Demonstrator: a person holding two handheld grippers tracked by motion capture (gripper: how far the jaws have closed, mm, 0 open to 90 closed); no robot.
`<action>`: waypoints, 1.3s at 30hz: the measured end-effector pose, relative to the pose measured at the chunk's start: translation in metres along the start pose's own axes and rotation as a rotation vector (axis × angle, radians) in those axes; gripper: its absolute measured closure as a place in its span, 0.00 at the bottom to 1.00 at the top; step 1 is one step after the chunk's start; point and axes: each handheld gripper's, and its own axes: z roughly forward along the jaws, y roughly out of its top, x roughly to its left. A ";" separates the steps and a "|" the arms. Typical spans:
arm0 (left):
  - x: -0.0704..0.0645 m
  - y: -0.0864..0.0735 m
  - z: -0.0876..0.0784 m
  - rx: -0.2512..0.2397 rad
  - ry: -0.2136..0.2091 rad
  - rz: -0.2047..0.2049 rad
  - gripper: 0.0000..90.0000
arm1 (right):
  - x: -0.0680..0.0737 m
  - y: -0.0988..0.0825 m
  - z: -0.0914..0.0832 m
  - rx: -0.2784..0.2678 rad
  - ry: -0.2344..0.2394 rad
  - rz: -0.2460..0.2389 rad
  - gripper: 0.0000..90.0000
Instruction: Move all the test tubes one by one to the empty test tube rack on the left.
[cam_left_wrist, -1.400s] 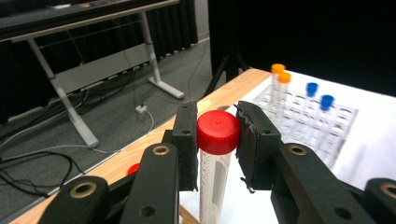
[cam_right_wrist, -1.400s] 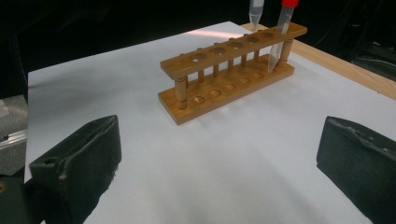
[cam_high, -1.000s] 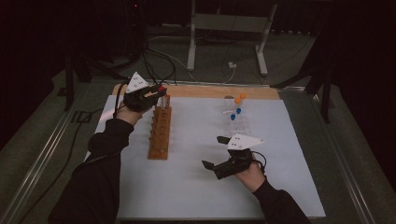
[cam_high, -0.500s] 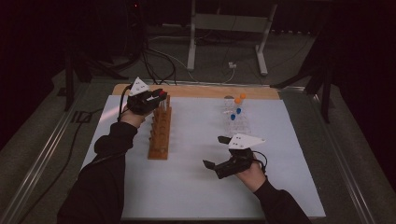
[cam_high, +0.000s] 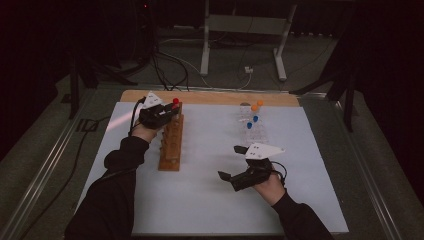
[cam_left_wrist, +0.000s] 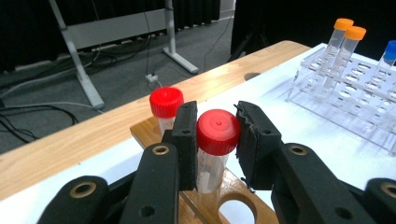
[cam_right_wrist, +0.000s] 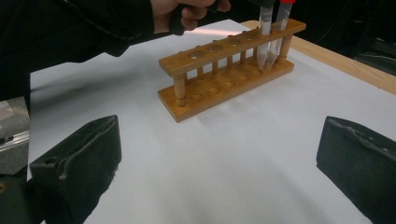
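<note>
A wooden tube rack (cam_high: 170, 145) stands left of centre on the white mat; its row of holes (cam_right_wrist: 219, 46) shows in the right gripper view. My left gripper (cam_left_wrist: 215, 135) is shut on a red-capped tube (cam_left_wrist: 216, 140) whose body reaches down into a hole at the rack's far end (cam_right_wrist: 264, 35). Another red-capped tube (cam_left_wrist: 166, 106) stands in the end hole just beyond it. In the high view the left gripper (cam_high: 167, 112) hovers over that end. My right gripper (cam_high: 234, 165) rests open near the mat's front right, nothing between its jaws.
A clear plastic rack (cam_high: 255, 131) at the back right holds orange-capped (cam_left_wrist: 348, 35) and blue-capped (cam_high: 252, 121) tubes. A wooden board edge (cam_high: 220, 97) runs along the mat's far side. Cables and a metal stand (cam_high: 245, 30) lie on the floor beyond.
My left gripper has come down with the red-capped tube toward the far end of the wooden rack. The right gripper has stayed where it was.
</note>
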 end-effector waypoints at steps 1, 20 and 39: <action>0.000 -0.001 0.001 0.003 0.000 -0.004 0.79 | 0.000 0.000 0.000 0.000 0.000 -0.002 0.00; -0.012 0.008 -0.013 0.017 -0.060 0.028 0.44 | -0.004 0.003 -0.005 -0.017 -0.016 0.003 0.00; -0.053 0.006 -0.071 -0.039 -0.247 0.053 0.03 | -0.037 0.022 -0.034 -0.064 -0.167 0.003 0.00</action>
